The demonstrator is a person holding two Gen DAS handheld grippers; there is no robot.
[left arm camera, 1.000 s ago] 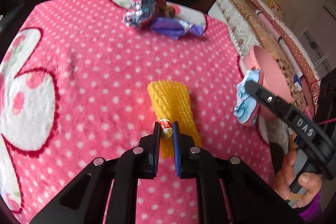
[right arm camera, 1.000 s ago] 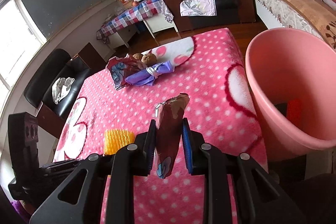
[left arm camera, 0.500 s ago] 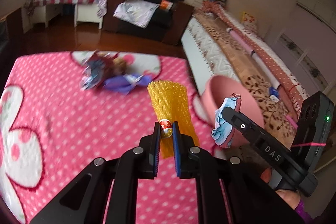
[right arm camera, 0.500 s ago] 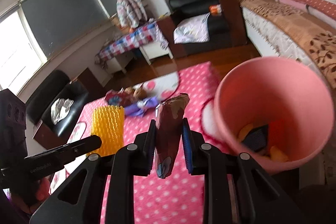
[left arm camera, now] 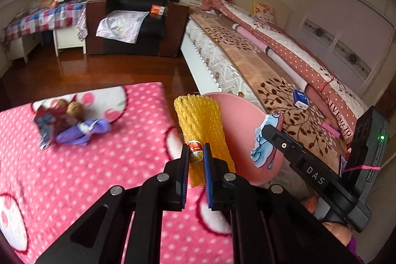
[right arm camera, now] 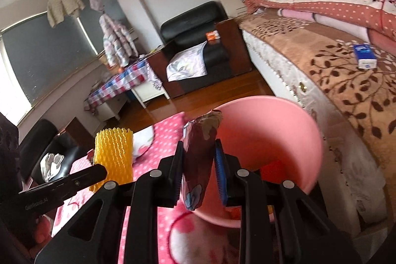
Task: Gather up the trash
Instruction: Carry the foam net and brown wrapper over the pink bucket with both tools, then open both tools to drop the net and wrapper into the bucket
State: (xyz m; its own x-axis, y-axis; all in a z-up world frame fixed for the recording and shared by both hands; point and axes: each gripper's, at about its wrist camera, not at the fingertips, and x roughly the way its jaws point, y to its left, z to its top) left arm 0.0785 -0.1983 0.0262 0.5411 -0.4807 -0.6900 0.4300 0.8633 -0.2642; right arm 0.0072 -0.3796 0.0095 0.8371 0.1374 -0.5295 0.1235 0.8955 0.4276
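Observation:
My left gripper (left arm camera: pixel 196 152) is shut on a yellow foam fruit net (left arm camera: pixel 201 125) with a small red sticker, held in the air beside the pink bucket (left arm camera: pixel 237 120). My right gripper (right arm camera: pixel 198 155) is shut on a crumpled snack wrapper (right arm camera: pixel 199 155), brown outside and blue-white inside, held at the near rim of the pink bucket (right arm camera: pixel 272 130). The right gripper with the wrapper (left arm camera: pixel 264 140) also shows in the left wrist view. The foam net (right arm camera: pixel 113 155) shows in the right wrist view. A pile of wrappers (left arm camera: pixel 71 125) lies on the pink dotted tablecloth (left arm camera: pixel 86 177).
The bucket stands off the table's right edge and holds red and orange trash (right arm camera: pixel 272 170). A bed (left arm camera: pixel 272 71) runs along the right. A black armchair (left arm camera: pixel 138 16) and a checked-cloth desk (left arm camera: pixel 42 19) stand at the back on a wooden floor.
Both grippers have risen and swung right from over the tablecloth toward the pink bucket, each still holding its piece of trash.

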